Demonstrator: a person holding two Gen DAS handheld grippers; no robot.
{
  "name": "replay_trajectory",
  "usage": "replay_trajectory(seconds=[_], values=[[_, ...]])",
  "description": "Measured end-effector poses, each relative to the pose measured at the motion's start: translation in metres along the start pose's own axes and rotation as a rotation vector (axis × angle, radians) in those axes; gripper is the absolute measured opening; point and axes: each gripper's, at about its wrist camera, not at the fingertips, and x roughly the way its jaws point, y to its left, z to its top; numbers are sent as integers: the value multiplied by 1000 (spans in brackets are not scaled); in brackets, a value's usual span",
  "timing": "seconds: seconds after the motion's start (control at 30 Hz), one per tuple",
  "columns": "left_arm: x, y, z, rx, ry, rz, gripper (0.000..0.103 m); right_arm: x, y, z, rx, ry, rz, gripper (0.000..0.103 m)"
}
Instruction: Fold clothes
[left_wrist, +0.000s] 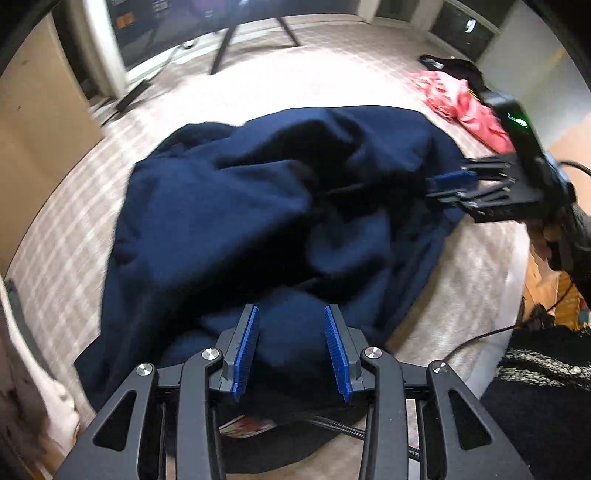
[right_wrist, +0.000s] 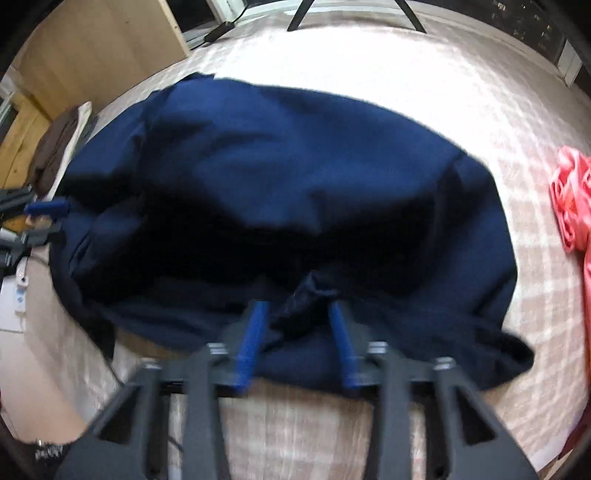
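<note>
While it lies bunched and creased in the middle of the bed (left_wrist: 424, 85), one navy garment (left_wrist: 236, 206) takes up most of both views, its folds heaped over one another and its edges spilling toward the near side of the mattress. Two grippers work at it. The left gripper (left_wrist: 291, 350) sits low over the near edge of the cloth with its two blue-padded fingers (left_wrist: 245, 350) spread apart, dark fabric showing in the gap between them but not pinched. The right gripper (right_wrist: 297, 339) reaches in from the garment's right side; in its own view a small tuft of navy cloth stands up between the two blue fingers (right_wrist: 251, 339), which stand apart rather than pressed together, though the picture is blurred and I cannot tell whether the pads touch the tuft. From the left wrist view that same gripper shows side-on at the garment's edge, a green light glowing on its black body, with a hand (left_wrist: 554, 240) around its handle.

Farther out, one pink garment (right_wrist: 572, 206) lies crumpled on the bed well apart from the navy one. One brown folded cloth (right_wrist: 55, 147) rests at the bed's left edge. Two dark slanted stand legs (left_wrist: 221, 48) rise beyond the far end of the bed.
</note>
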Motion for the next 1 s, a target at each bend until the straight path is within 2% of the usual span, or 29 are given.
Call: replay_trajectory(seconds=[0.13, 0.23, 0.3, 0.37, 0.4, 0.43, 0.47, 0.5, 0.53, 0.57, 0.63, 0.7, 0.77, 0.83, 0.9, 0.93, 0.97, 1.0], values=[[-9, 15, 2, -11, -30, 37, 35, -2, 6, -16, 21, 8, 13, 4], [-18, 34, 12, -12, -54, 63, 35, -18, 10, -60, 16, 105, 89, 5], [-22, 45, 21, -4, -65, 78, 35, -24, 13, -87, -11, 206, 123, 5], [-21, 51, 33, 6, -70, 84, 36, -29, 7, -92, -1, 248, 42, 8], [-19, 53, 40, 10, -70, 82, 36, -35, 2, -87, 18, 232, 0, 10], [-16, 55, 48, 20, -66, 79, 37, -44, -6, -76, 37, 183, -21, 20], [-10, 52, 56, 48, -57, 79, 39, -53, -13, -65, 57, 134, -41, 39], [-4, 50, 64, 74, -47, 78, 40, -63, -21, -52, 78, 74, -66, 51], [2, 45, 69, 94, -40, 74, 40, -72, -29, -36, 96, -10, -99, 68], [9, 39, 75, 116, -33, 66, 41, -77, -33, -21, 99, -79, -128, 70], [22, 24, 86, 166, -20, 30, 43, -72, -41, 16, 86, -169, -164, 70], [34, 7, 95, 214, -11, -7, 46, -55, -51, 46, 91, -180, -185, 70], [46, -8, 100, 244, 0, -50, 46, -34, -60, 73, 99, -135, -165, 70], [58, -19, 102, 261, 21, -85, 46, -16, -56, 70, 92, -77, -157, 70], [71, -25, 97, 304, 44, -52, 44, -8, -51, 67, 69, -54, -157, 70], [76, -27, 94, 324, 54, -32, 41, -5, -49, 65, 51, -53, -155, 70], [80, -26, 91, 325, 65, -31, 23, -3, -47, 64, 38, -52, -147, 63], [83, -22, 89, 310, 73, -38, 12, -2, -44, 62, 25, -50, -135, 51]])
